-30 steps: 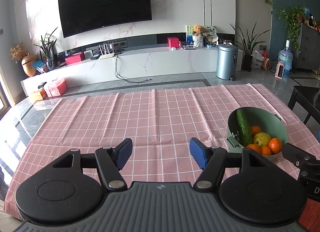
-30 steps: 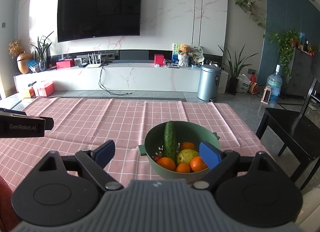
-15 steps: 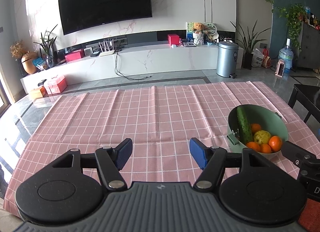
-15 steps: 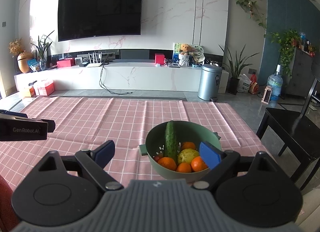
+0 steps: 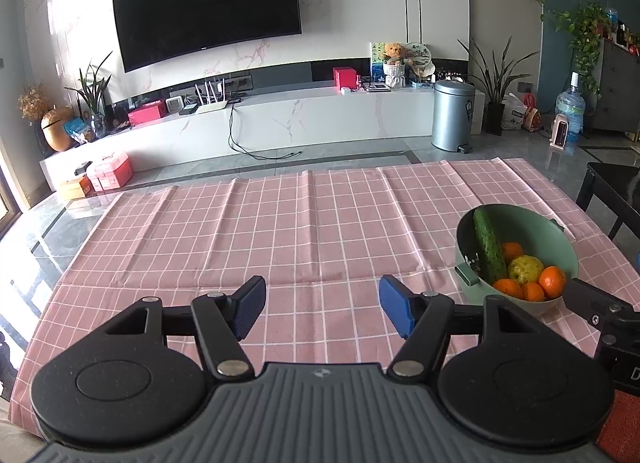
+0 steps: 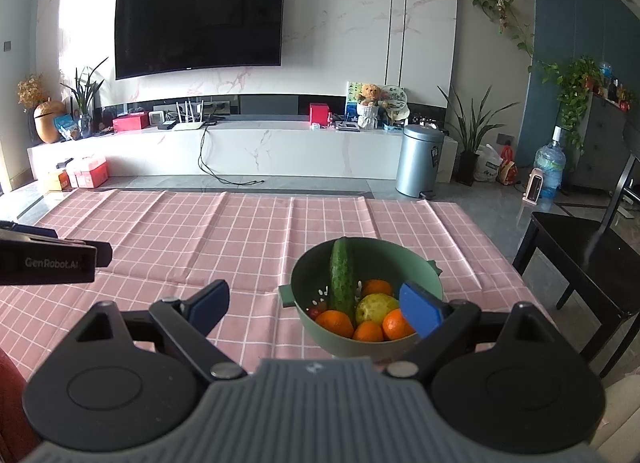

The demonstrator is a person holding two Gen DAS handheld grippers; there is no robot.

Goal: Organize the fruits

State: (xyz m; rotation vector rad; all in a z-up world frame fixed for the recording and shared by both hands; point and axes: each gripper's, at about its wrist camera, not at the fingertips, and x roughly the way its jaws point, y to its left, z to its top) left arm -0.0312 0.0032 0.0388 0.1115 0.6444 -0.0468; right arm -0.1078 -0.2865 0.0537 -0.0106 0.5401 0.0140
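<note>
All the fruit sits in the green bowl (image 6: 366,303) with a cucumber (image 6: 342,277). The right gripper (image 6: 314,303) hovers just before the bowl, spread and empty; the left gripper (image 5: 322,305), likewise spread, hangs well left of it. Whether sorting is starting or finished is unclear; something small and red beside the cucumber is perhaps a berry.

one bowl (image 6: 424,275), one cucumber (image 6: 342,279), four oranges (image 6: 336,322), one guava (image 6: 376,307).

Left gripper (image 5: 322,309), right gripper (image 6: 316,305): black linkage arms, blue fingers (image 5: 394,305), ribbed grey housing, silver screws.
</note>
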